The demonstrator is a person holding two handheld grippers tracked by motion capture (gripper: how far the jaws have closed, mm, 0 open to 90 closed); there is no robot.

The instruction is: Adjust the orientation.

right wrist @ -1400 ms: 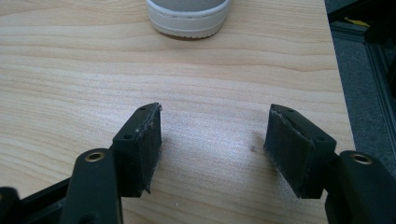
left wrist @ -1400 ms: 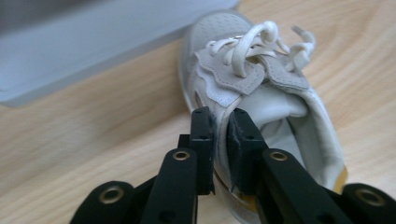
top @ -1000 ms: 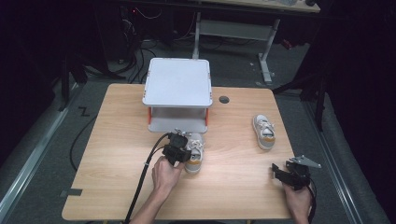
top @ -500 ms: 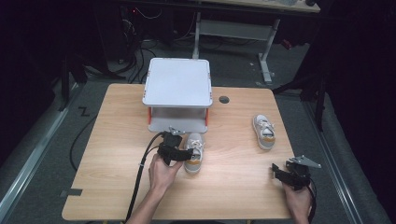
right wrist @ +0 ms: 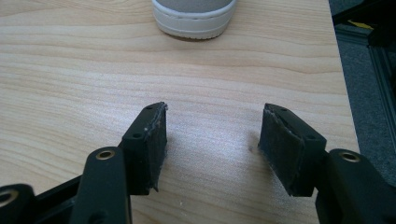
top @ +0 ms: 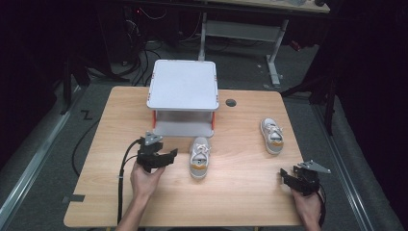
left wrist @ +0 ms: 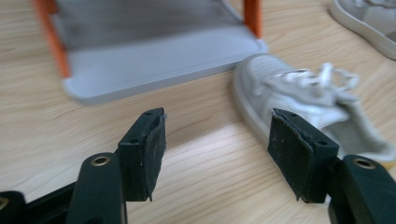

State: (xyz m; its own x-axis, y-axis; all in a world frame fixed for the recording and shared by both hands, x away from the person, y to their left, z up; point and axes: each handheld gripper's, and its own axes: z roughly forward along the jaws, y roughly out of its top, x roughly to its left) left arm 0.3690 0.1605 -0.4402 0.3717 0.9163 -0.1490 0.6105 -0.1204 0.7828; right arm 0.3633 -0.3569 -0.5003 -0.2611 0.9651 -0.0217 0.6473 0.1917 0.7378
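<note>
On the wooden table (top: pixel 96 192), just in front of the grey two-tier rack (top: pixel 183 86), a white shoe (top: pixel 199 157) lies with its long axis running from the person toward the rack, toe at the near end. Its mate (top: pixel 272 135) lies well apart to the right, nearer the table's right edge. The left gripper (top: pixel 161 159) sits just beside the first shoe, on that shoe's left, jaws spread and holding nothing; in the left gripper view the shoe (left wrist: pixel 308 98) lies off to the right of the gap, partly behind the right jaw, not between the jaws. The right gripper (top: pixel 293 179) rests near the table's near right corner, also released and empty, with the second shoe's toe (right wrist: pixel 194 16) ahead of it. The left hand is clearly nearer the first shoe; grasping it would likely need a short swing rightward across the shoe's width.
</note>
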